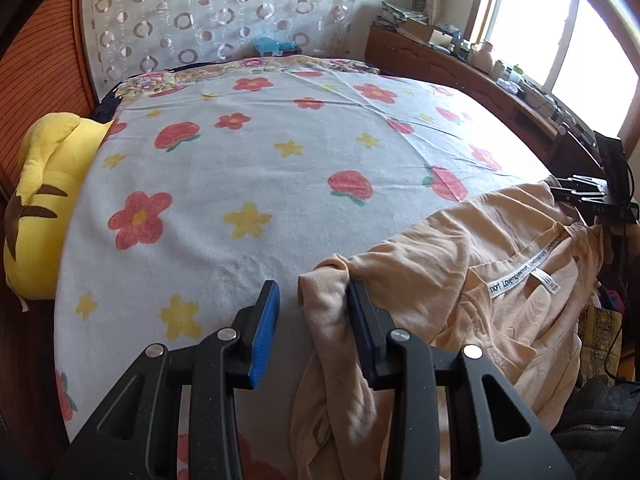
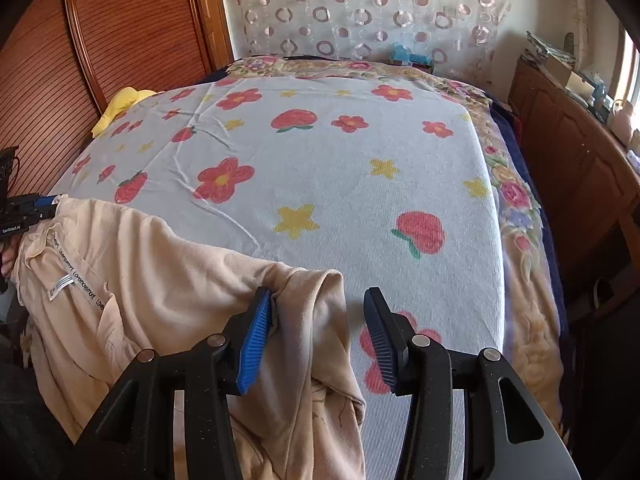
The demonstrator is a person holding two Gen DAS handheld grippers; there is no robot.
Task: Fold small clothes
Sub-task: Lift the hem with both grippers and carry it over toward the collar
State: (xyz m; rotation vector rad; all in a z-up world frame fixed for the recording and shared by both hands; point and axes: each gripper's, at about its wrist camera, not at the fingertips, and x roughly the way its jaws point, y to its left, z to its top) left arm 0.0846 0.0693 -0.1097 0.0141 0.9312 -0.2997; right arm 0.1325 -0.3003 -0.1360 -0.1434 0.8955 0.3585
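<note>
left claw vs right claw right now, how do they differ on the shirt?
Left claw has the peach shirt bunched against its right finger, with a bare gap on its left side; right claw has it against its left finger, with the gap on the right. Right claw's jaws stand wider than left claw's. Shared: both open, neither pinching.
</note>
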